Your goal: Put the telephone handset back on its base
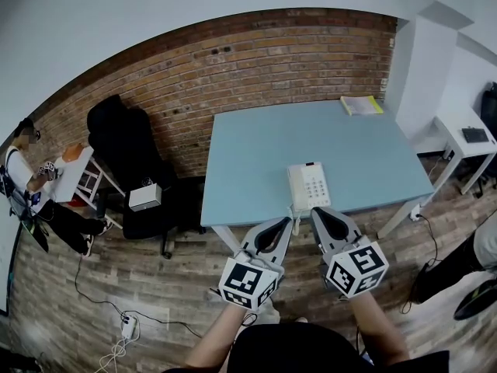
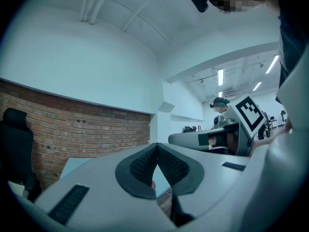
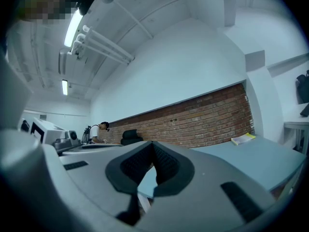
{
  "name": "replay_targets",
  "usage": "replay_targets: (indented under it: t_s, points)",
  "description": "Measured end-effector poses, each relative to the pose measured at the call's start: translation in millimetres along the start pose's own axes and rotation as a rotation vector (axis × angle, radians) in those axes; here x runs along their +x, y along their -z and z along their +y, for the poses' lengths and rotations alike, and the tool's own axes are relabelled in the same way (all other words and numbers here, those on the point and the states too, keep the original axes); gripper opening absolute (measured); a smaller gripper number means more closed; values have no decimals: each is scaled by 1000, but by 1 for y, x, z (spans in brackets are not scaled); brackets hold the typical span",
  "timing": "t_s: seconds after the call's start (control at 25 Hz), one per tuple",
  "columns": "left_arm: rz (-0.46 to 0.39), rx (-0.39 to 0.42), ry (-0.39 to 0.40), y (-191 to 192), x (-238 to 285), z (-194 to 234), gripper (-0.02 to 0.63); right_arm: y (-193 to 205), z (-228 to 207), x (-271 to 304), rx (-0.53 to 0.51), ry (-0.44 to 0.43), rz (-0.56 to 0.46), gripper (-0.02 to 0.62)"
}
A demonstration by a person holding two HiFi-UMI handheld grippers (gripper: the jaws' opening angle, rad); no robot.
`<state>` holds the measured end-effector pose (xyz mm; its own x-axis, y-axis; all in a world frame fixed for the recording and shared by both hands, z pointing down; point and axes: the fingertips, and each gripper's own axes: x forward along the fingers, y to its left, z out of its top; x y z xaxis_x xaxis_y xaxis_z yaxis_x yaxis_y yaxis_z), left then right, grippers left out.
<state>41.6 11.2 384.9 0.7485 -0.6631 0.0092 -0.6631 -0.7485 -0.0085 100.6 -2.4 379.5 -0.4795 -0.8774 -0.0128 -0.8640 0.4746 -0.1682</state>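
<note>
Lower centre, left claw (image 1: 287, 224) and right claw (image 1: 317, 212) are pinched shut, empty; just beyond, on the pale blue desk (image 1: 248, 154), the white keypad telephone (image 1: 314, 186) seems to carry its handset (image 1: 293, 189) seated at left; any approach should avoid nudging it

Office workspace: brick wall (image 1: 256, 61), black office chair (image 1: 124, 150), blue table (image 1: 256, 154), person (image 1: 22, 179) at side desk (image 1: 71, 176).

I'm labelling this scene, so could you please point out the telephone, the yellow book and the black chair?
Telephone (image 1: 309, 186): head view, on its keypad.
Yellow book (image 1: 361, 105): head view, middle of its cover.
Black chair (image 1: 120, 138): head view, on its dark back.
</note>
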Motion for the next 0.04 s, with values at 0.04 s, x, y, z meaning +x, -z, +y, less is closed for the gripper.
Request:
replay_targets:
  t_s: [0.04]
  points:
    - [0, 0, -3, 0, -1, -1, 9, 0, 0, -1, -1, -2, 0, 12]
